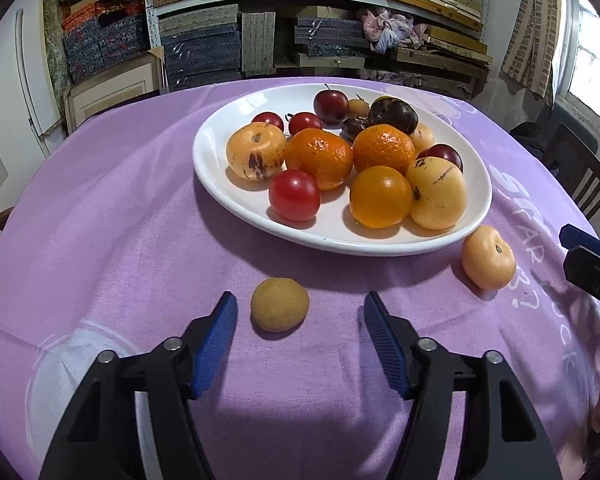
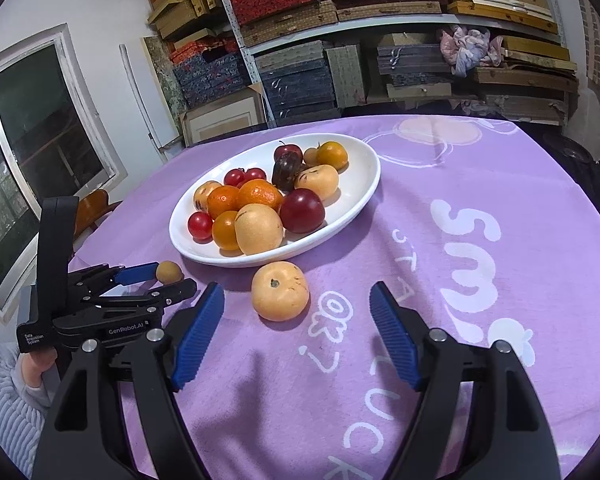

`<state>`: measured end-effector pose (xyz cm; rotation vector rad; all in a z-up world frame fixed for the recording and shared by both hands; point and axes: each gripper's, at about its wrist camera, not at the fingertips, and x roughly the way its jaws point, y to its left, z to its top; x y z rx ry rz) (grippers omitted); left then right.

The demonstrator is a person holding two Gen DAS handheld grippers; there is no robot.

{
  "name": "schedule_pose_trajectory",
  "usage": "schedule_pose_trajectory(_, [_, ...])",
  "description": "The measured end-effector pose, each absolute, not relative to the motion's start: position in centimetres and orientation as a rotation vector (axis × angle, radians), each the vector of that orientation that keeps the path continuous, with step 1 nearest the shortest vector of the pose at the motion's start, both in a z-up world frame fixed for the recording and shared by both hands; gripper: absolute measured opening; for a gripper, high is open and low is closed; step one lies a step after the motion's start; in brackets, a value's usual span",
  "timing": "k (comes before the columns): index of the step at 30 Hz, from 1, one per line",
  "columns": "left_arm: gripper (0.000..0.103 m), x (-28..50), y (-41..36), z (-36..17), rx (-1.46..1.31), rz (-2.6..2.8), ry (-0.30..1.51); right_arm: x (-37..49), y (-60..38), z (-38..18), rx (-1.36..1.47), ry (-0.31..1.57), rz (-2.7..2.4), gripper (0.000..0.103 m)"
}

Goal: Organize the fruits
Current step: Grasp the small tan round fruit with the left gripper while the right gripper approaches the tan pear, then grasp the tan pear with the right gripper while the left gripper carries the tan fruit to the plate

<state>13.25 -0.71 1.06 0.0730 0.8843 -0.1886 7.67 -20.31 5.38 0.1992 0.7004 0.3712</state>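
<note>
Since both my grippers are spread wide and empty, I'd take the small tan fruit [image 1: 280, 304] first: left gripper [image 1: 300, 312] straddles it on the cloth [image 1: 120, 220], just short of the plate [image 1: 220, 184]. Centre, close gently. Right gripper [image 2: 296, 304] frames the pale persimmon [image 2: 280, 290] beside the plate rim.

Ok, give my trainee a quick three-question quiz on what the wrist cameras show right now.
1. True or false: the left gripper is shut on the small brown fruit.
2. How many fruits lie on the cloth outside the plate?
3. Which fruit lies in front of the right gripper: A) a red tomato, B) the pale orange fruit, C) a dark plum?

Key: 1. False; it is open, with the fruit just ahead of its fingertips. 2. Two. 3. B.
</note>
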Motion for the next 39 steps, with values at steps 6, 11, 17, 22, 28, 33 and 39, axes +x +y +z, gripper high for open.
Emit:
schedule_pose_trajectory(6, [0.05, 13.3, 0.1, 0.9, 0.034, -0.194, 0.887, 7.7, -20.2, 5.2, 0.197, 0.705, 0.37, 0.074])
schedule_pose_trajectory(11, [0.028, 13.2, 0.5, 1.1, 0.018, -0.189, 0.883, 7.8, -20.2, 5.1, 0.194, 0.71, 0.372, 0.074])
schedule_pose_trajectory(17, [0.028, 11.6, 0.8, 2.3, 0.042, -0.179, 0.843, 7.9, -19.1, 4.5, 0.137, 0.729, 0.39, 0.074])
schedule_pose_trajectory(22, [0.028, 9.9, 1.1, 3.2, 0.035, -0.193, 0.817, 8.4, -16.9, 3.9, 0.049, 0.764, 0.436, 0.071])
schedule_pose_trajectory(28, [0.028, 10.1, 0.8, 2.7, 0.015, -0.214, 0.835, 10.4, -15.8, 3.1, 0.046, 0.811, 0.429, 0.054])
schedule_pose_trajectory(33, [0.028, 9.9, 0.3, 2.3, 0.022, -0.225, 0.842, 11.6, -15.9, 2.3, 0.072, 0.863, 0.434, 0.049])
schedule_pose_trajectory(39, [0.028, 9.9, -0.2, 2.1, 0.046, -0.222, 0.841, 12.5, -16.2, 1.8, 0.118, 0.89, 0.441, 0.048])
